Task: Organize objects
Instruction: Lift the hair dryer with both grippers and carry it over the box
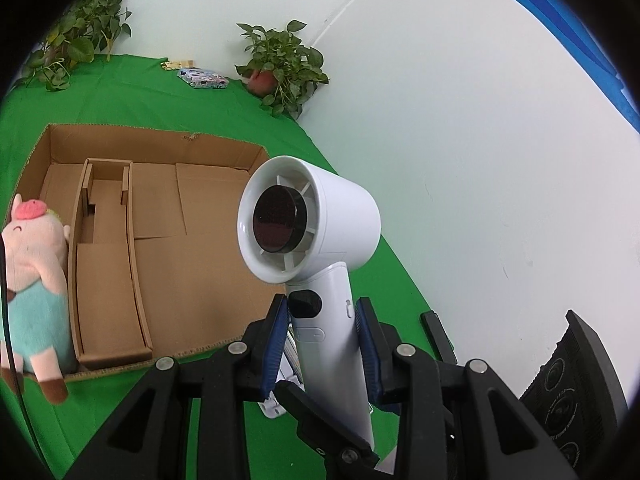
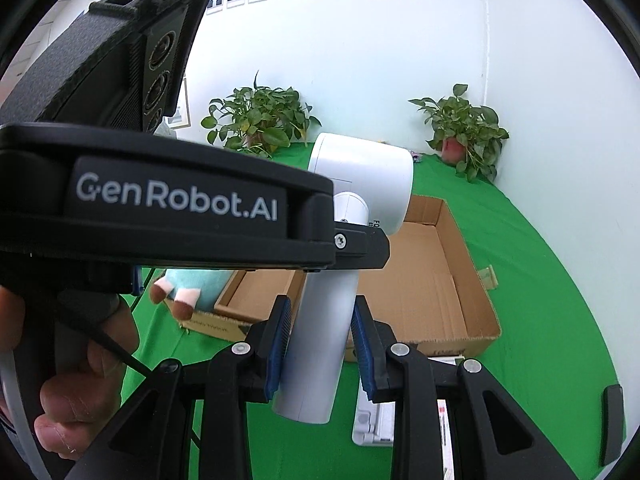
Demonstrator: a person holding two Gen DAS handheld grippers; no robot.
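A white hair dryer (image 1: 320,216) hangs above the green cloth with its dark round intake facing the left wrist camera. My left gripper (image 1: 322,308) is shut on its handle just below the black switch. My right gripper (image 2: 320,308) is shut on the lower end of the same handle of the hair dryer (image 2: 360,176). An open cardboard box (image 1: 192,272) with an inner divider lies beyond and to the left. A pink plush pig (image 1: 36,264) in a teal outfit leans at the box's left side. In the right wrist view only its feet (image 2: 180,300) show.
Potted plants (image 1: 280,68) (image 1: 80,32) stand along the white wall at the back of the green cloth (image 1: 120,92). A patterned packet (image 1: 202,79) lies near them. A white flat object (image 2: 372,420) rests on the cloth below the dryer. A hand (image 2: 80,360) holds the left gripper's housing (image 2: 180,208).
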